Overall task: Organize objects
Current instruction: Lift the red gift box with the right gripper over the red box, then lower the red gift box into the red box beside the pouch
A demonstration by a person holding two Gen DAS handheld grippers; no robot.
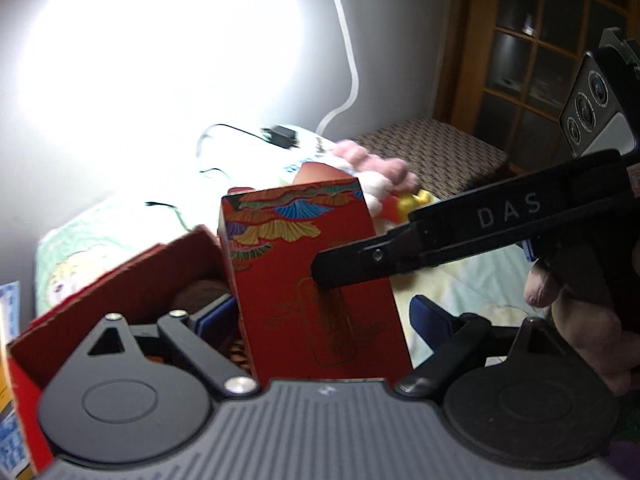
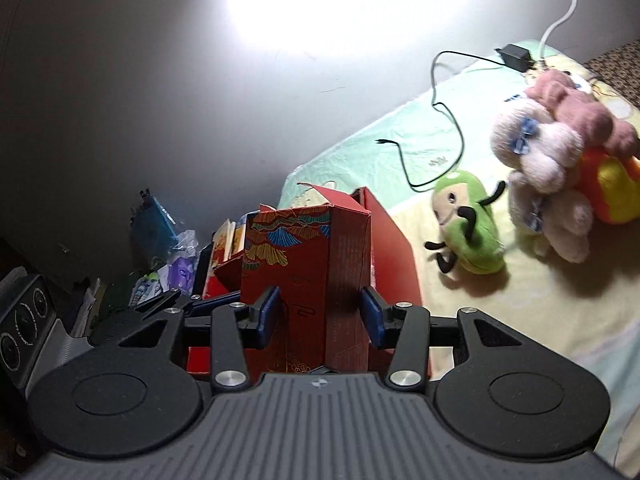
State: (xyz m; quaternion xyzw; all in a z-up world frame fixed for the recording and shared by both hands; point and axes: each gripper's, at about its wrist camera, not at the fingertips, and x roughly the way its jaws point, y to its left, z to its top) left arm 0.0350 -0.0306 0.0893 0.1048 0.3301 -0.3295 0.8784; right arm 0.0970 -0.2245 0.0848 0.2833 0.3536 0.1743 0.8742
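Plush toys number three or so on the bed (image 2: pixel 500 320): one green avocado-shaped toy (image 2: pixel 468 226) lying alone, and a heap of pale and pink plush (image 2: pixel 548 168) against an orange-and-yellow one (image 2: pixel 612 188); how many animals make up the heap is hard to tell. One black charger with its cable (image 2: pixel 452 120) trails across the sheet near the wall.

Boxes count two. One tall red carton (image 2: pixel 308 280) with fan-pattern print stands upright at the bed's edge, its top flaps open. Beside it, touching, sits one wider red cardboard box (image 1: pixel 132 280), also open; brownish round items show inside, too dark and blurred to name.

The right gripper (image 2: pixel 320 316) has its blue pads (image 2: pixel 269 316) on either side of the tall carton, the left pad touching the printed face, the right pad at or just beside the far side; whether it presses is unclear. In the left wrist view its black finger reaches across the carton's front. The left gripper (image 1: pixel 320 320) is spread: one blue pad sits inside the wider box, behind the carton's left edge, the other hangs free over the sheet to the carton's right. A person's hand (image 1: pixel 580 320) shows partly at the right edge of that view.

Clutter of books and wrappers (image 2: pixel 172 256) beyond the boxes is dim and cut off.
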